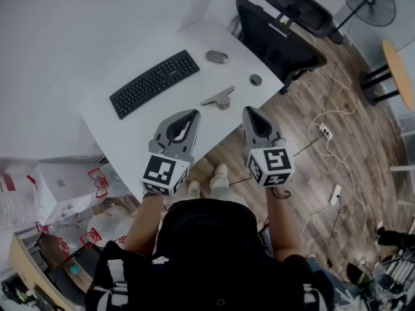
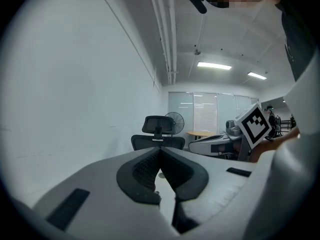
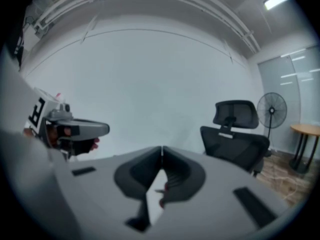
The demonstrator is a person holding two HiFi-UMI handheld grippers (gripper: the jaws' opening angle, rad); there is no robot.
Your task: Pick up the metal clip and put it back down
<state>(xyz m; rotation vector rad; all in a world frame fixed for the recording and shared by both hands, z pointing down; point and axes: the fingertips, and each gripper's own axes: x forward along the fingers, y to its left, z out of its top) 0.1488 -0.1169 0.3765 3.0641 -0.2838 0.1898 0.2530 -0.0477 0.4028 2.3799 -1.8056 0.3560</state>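
Head view: I see the metal clip (image 1: 218,98) lying on the white surface (image 1: 130,141), right of the keyboard (image 1: 154,83) and just ahead of both grippers. The left gripper (image 1: 192,114) and right gripper (image 1: 249,111) hover clear of it, jaws closed, nothing between them.

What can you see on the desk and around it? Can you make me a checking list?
Surface: white desk, mostly bare.
Job's things: metal clip lying on the desk, just beyond both grippers, untouched.
Clutter: keyboard, mouse, small round object.
Grippers: left gripper and right gripper both shut, empty.
Cables: white cables and a power strip on the floor.
Surroundings: black office chair, standing fan.
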